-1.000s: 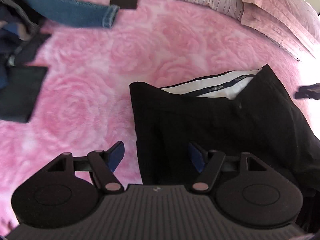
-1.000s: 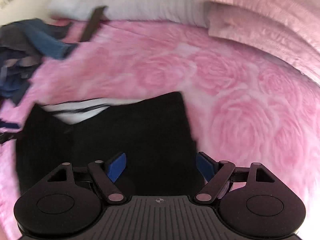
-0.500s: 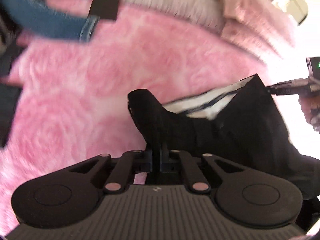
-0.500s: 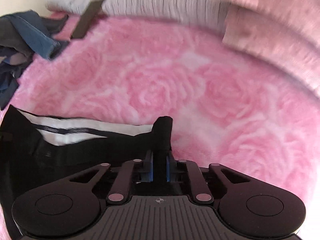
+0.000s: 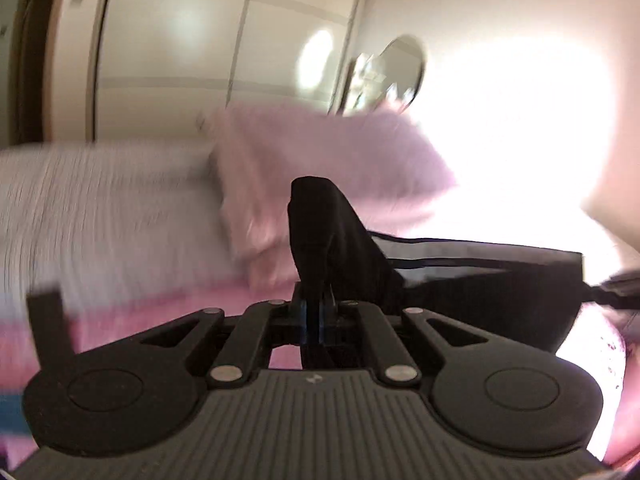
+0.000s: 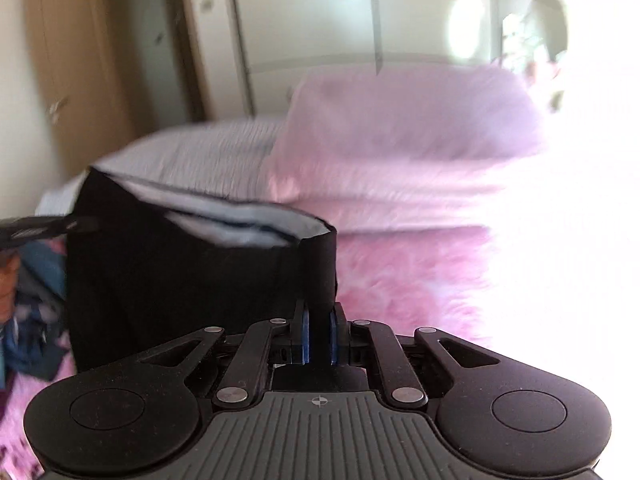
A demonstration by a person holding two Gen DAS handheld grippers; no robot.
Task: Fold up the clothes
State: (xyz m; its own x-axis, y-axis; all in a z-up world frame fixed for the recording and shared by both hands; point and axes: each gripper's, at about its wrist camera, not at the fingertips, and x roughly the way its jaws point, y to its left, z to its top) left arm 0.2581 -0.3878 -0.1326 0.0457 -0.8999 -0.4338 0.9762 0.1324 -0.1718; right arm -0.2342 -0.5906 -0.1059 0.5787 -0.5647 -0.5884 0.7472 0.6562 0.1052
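The black trousers (image 6: 180, 280) are hanging above the pink bed (image 6: 408, 276), waistband stretching level between my grippers. My left gripper (image 5: 314, 316) is clamping one corner, my right gripper (image 6: 318, 336) the other. Only the right view is showing the clothes pile (image 6: 32, 320).
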